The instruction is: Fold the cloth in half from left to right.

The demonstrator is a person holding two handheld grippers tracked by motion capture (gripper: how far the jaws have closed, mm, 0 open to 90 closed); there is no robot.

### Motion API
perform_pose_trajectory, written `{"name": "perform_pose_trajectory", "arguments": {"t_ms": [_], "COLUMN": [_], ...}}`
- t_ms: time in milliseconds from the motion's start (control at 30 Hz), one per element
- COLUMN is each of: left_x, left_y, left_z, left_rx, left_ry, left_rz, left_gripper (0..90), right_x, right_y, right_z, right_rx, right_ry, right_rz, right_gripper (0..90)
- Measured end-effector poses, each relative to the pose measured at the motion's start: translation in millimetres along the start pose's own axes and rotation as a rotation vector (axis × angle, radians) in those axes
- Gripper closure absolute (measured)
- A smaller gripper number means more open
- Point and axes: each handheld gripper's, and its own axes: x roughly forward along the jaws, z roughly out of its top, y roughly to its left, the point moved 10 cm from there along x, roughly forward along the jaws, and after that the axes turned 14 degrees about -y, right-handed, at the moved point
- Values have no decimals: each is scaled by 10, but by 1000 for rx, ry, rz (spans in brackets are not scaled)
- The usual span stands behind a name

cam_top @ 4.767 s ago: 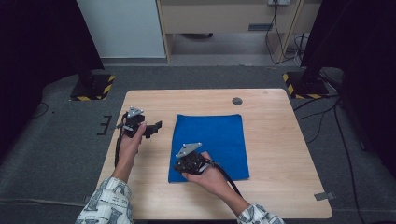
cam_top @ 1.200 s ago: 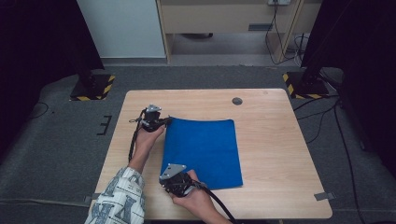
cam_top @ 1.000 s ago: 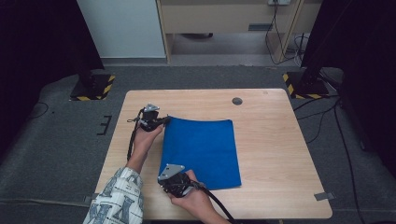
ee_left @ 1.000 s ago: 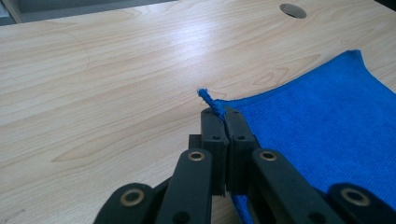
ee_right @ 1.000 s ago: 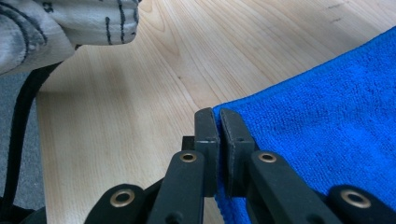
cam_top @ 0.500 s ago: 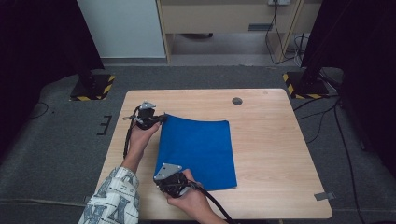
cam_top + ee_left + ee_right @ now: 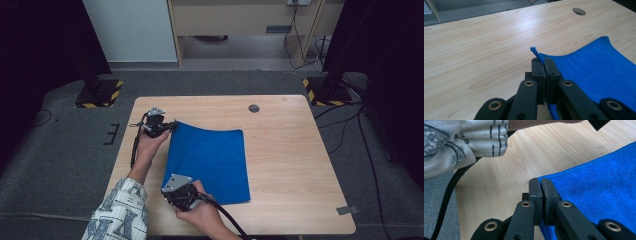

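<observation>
A blue cloth (image 7: 210, 160) lies spread on the wooden table (image 7: 285, 150), its left edge lifted a little. My left gripper (image 7: 172, 125) is shut on the cloth's far left corner; in the left gripper view the jaws pinch that corner (image 7: 537, 55), a blue tip poking out past my left gripper (image 7: 544, 63). Near the table's front, my right gripper (image 7: 169, 192) is shut on the near left corner. In the right gripper view the cloth (image 7: 599, 192) runs right from my right gripper (image 7: 541, 185), whose jaws are pressed together on its edge.
A round cable hole (image 7: 254, 108) sits at the table's far right. The person's patterned sleeve (image 7: 122, 210) and a black cable (image 7: 446, 197) hang at the table's left front. Grey floor surrounds the table; black stands with yellow-striped bases (image 7: 325, 87) are behind.
Both grippers have drawn the cloth a little to the left across the table, each still holding its corner. The far edge now bows slightly.
</observation>
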Motion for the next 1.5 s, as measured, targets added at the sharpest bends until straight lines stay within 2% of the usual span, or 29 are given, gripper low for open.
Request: {"name": "perform_pose_trajectory", "arguments": {"t_ms": [900,1300,1500], "left_x": [-112,-227,-311], "left_y": [163,269,350], "left_z": [-50,-74,-44], "left_rx": [-8,-15,-33], "left_ry": [14,10,-8], "left_rz": [14,20,30], "left_gripper": [886,886,886], "right_x": [106,218,281], "right_y": [103,203,228], "right_z": [121,214,243], "right_rx": [-6,-4,7], "right_ry": [-23,-44,-48], "right_rz": [17,27,26], "right_gripper": [880,880,880]}}
